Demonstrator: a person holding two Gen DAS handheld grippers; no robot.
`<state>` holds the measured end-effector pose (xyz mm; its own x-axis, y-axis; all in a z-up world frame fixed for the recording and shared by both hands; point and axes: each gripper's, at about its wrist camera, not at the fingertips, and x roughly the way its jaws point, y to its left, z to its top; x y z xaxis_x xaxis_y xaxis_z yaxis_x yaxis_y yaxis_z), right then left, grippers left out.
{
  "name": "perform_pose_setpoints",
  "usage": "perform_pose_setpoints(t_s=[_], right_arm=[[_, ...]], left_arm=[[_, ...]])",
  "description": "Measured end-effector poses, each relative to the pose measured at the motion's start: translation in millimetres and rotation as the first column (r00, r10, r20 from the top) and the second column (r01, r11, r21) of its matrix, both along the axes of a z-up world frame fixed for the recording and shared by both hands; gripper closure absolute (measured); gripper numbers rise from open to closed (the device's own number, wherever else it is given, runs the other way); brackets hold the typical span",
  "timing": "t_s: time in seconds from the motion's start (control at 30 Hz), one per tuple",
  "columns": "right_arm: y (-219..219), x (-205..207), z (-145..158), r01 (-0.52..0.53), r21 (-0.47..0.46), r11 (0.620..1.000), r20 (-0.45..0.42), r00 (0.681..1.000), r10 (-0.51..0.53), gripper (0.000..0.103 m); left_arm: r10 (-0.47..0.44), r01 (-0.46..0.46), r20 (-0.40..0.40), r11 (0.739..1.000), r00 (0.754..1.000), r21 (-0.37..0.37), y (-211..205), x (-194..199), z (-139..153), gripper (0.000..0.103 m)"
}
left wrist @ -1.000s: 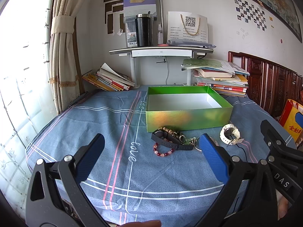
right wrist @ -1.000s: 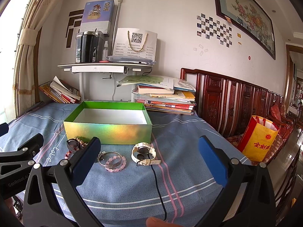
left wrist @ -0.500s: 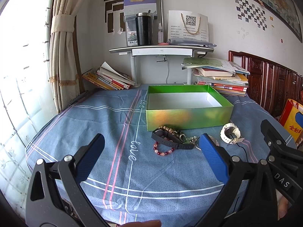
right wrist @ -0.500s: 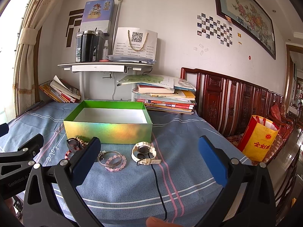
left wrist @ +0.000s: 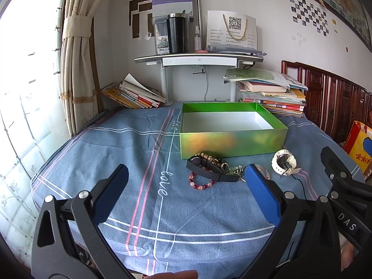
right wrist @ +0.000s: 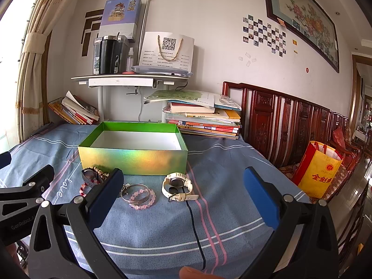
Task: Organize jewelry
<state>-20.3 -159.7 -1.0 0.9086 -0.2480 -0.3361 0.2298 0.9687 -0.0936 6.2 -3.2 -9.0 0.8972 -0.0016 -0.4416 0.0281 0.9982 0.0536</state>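
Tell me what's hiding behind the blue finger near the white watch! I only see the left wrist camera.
Observer: Silver bangles and a pink bead bracelet, overlapping each other, beside the white watch but not touching it.
Operator: Is the other gripper holding anything?
Observer: No. The right gripper is open and empty, its fingers spread wide in front of the jewelry.

I read "love" stitched in white on the blue cloth [left wrist: 164,181]. "DAS" is printed on the right gripper's [right wrist: 183,181] black arm in the left view, "GenRobot" on the left gripper's [left wrist: 186,179] arm in the right view. The yellow bag [right wrist: 319,174] reads "金剑".
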Motion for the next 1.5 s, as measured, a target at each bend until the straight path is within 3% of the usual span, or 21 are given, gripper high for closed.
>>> perform_pose_setpoints(t_s=[1.5], right_arm=[[-4, 10, -6, 0.012, 0.012, 1.0, -0.044, 0.999, -0.012, 0.002]], left_arm=[[0.013, -0.013, -0.074, 1.0, 0.997, 0.006, 3, 15, -16, 0.004]])
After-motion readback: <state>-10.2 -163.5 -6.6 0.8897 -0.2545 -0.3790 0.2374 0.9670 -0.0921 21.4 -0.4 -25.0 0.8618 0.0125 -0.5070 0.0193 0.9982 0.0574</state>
